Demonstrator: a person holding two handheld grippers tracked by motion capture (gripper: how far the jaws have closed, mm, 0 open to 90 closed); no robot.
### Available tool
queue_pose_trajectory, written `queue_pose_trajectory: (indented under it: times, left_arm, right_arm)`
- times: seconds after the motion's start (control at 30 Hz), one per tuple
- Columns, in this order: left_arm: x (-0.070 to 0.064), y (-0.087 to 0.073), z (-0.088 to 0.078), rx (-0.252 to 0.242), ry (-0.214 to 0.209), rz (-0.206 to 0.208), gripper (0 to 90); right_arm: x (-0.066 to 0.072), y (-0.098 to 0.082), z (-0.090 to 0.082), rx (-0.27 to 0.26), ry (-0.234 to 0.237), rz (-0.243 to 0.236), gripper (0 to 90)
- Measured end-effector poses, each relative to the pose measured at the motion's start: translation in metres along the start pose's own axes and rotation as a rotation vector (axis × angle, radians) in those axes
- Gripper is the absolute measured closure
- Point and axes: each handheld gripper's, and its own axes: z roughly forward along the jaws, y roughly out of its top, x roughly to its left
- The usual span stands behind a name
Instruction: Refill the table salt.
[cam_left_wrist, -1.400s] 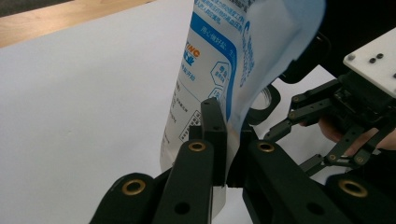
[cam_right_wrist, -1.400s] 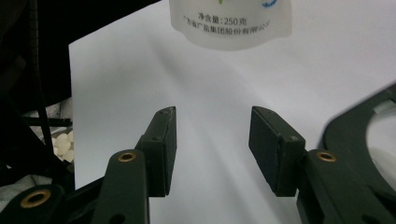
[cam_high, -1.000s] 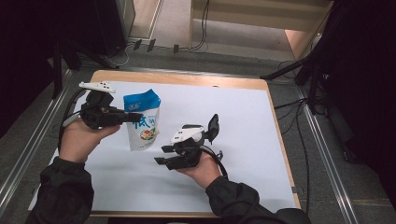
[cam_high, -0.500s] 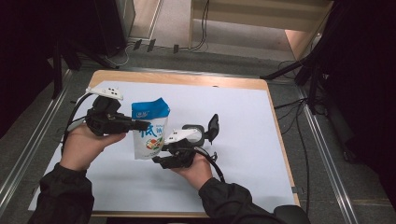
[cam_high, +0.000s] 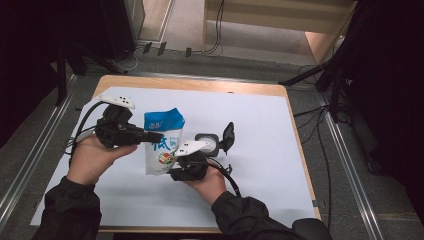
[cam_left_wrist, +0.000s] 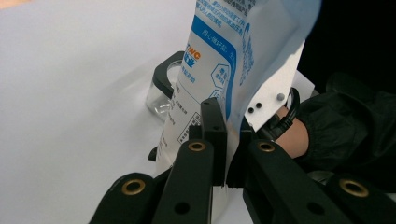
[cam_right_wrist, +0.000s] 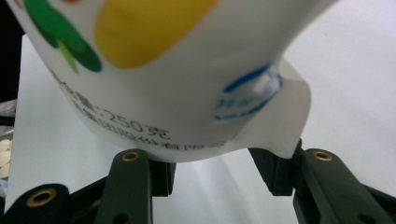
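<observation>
The glossy, crinkled blue-and-white pouch (cam_high: 162, 142) hung upright above the white tabletop (cam_high: 260, 135), nearer the person than a second earlier. The left tool (cam_high: 150, 136) was clenched on its edge. The right tool (cam_right_wrist: 217, 175) had been closing around its bottom, pads not yet pressing.

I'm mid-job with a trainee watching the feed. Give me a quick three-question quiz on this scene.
1. True or false: the left gripper is shut on the blue-and-white plastic pouch.
2. What stands on the white-covered table just behind the pouch?
A. a metal bowl
B. a clear jar with a black flip lid
C. a wooden box
3. In one word, is that jar's lid open or closed?

Key: 1 true; 2 B; 3 open.
</observation>
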Motion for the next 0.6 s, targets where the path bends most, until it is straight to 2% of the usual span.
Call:
queue_pose_trajectory:
  times: [0.2,0.47,0.5,0.57,0.6]
  left_arm:
    - [-0.001,0.002,0.003,0.004,0.005,0.014,90.0]
    - [0.003,0.006,0.01,0.008,-0.014,0.019,90.0]
    - [0.004,0.007,0.012,0.01,-0.017,0.022,90.0]
    - [0.005,0.008,0.015,0.018,-0.021,0.024,90.0]
    - [0.005,0.008,0.016,0.018,-0.023,0.024,90.0]
  right_arm:
    - [0.0,-0.004,-0.001,-0.006,0.022,0.014,53.9]
    - [0.01,-0.007,-0.004,-0.027,0.005,-0.039,46.9]
    - [0.011,-0.008,-0.004,-0.026,0.002,-0.043,43.6]
    - [0.011,-0.008,-0.004,-0.025,0.001,-0.043,42.0]
    - [0.012,-0.009,-0.004,-0.024,-0.007,-0.038,38.4]
